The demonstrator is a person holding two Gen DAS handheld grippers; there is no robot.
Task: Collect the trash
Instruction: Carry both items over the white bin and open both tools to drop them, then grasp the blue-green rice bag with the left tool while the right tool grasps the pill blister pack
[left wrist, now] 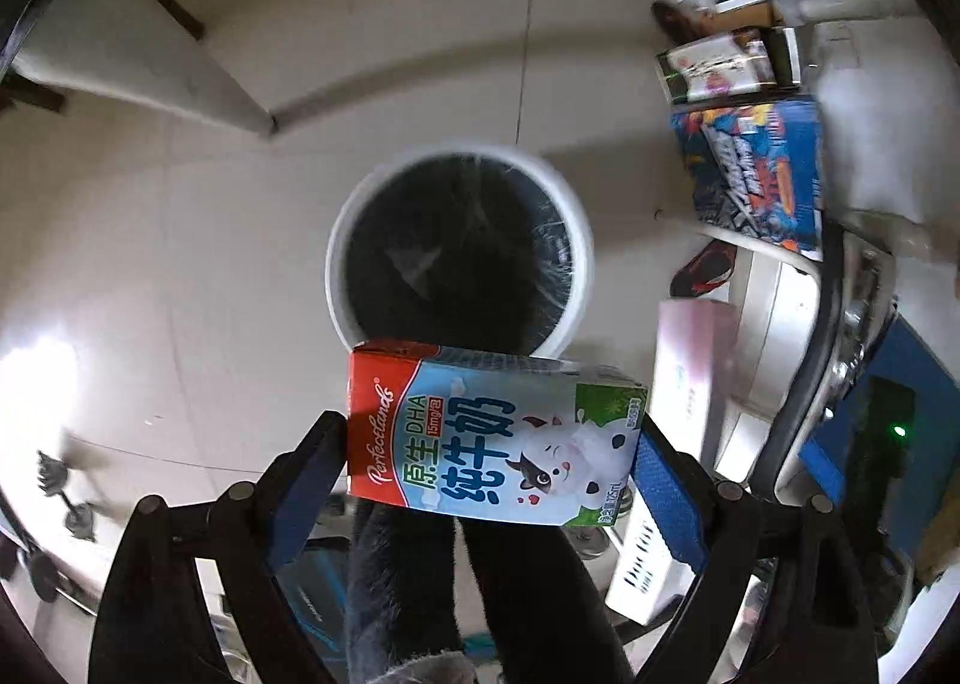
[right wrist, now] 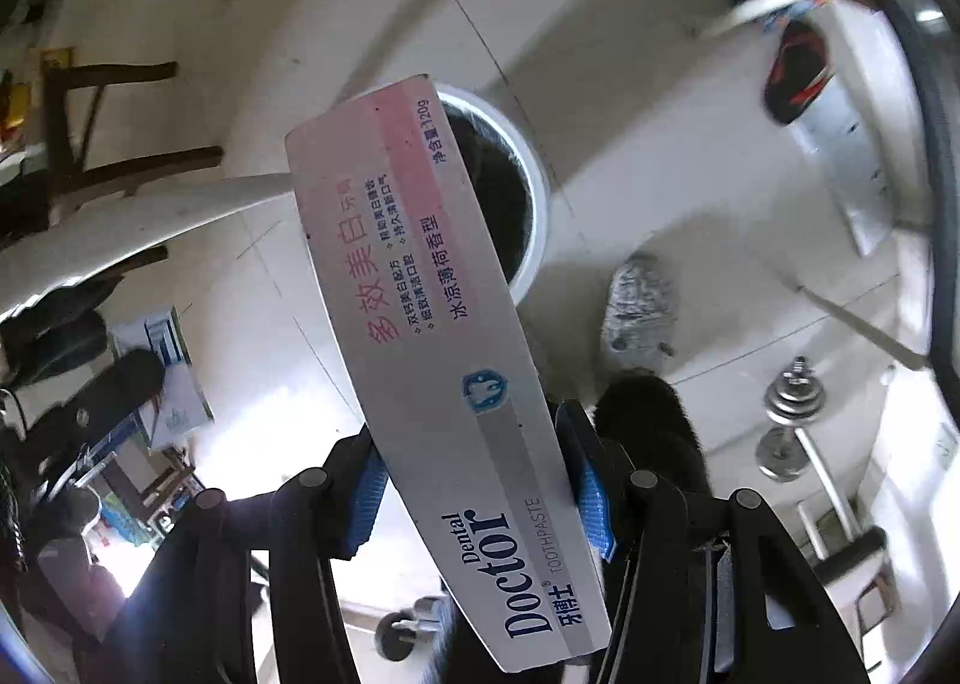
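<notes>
Left hand-held gripper (left wrist: 489, 444) clamps a milk carton (left wrist: 492, 432) crosswise, poised just short of the white trash bin (left wrist: 576, 228) on the floor. Right hand-held gripper (right wrist: 471, 480) grips a toothpaste box (right wrist: 420, 324) near its lower end, far end overhanging the bin, presumably positioned for dropping.

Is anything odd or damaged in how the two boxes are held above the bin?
Nothing looks damaged. The milk carton sits crosswise in the left gripper; the toothpaste box juts slanted from the right gripper.
</notes>
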